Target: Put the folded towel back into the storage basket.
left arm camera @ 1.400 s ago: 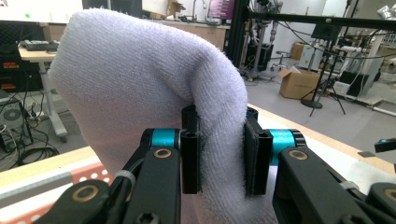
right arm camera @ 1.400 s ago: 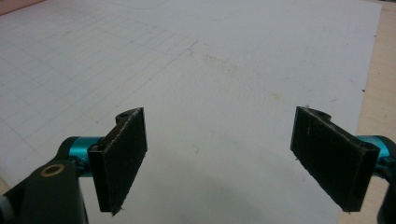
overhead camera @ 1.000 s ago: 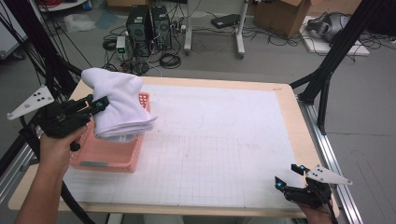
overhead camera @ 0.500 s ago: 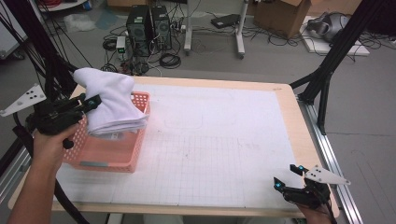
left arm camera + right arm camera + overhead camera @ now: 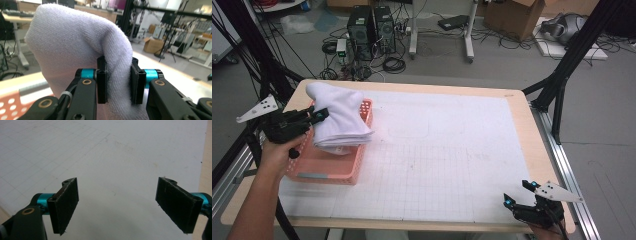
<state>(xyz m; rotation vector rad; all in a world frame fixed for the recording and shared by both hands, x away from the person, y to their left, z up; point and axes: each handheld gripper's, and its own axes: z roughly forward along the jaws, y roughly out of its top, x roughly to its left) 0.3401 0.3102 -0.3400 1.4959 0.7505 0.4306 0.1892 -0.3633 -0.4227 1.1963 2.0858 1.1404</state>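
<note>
We have a folded white towel (image 5: pixel 339 119) held over the near end of a pink perforated basket (image 5: pixel 329 170), at the left side of the surface (image 5: pixel 452 150). Our left gripper (image 5: pixel 319 116) is clamped on a thick fold of it; in the left gripper view the pads (image 5: pixel 102 82) press into the cloth (image 5: pixel 75 50) from both sides.

The bundle runs roughly away from us, its long axis along the basket's length, with the rounded, humped end toward the far edge of the surface and the layered open edges hanging low toward the basket's right wall. It tilts, high at the back and sagging at the front.

We judge the towel is going into the basket. The risk we see is that the loose layers at the right lip drape over the rim instead of dropping inside, since they sit right above that wall. Letting go too high could also let the fold spring apart. The light basket may slide if the cloth drags on it.

Our right gripper (image 5: pixel 524 196) rests at the near right corner, jaws wide apart and empty over the white gridded mat (image 5: pixel 125 150).
</note>
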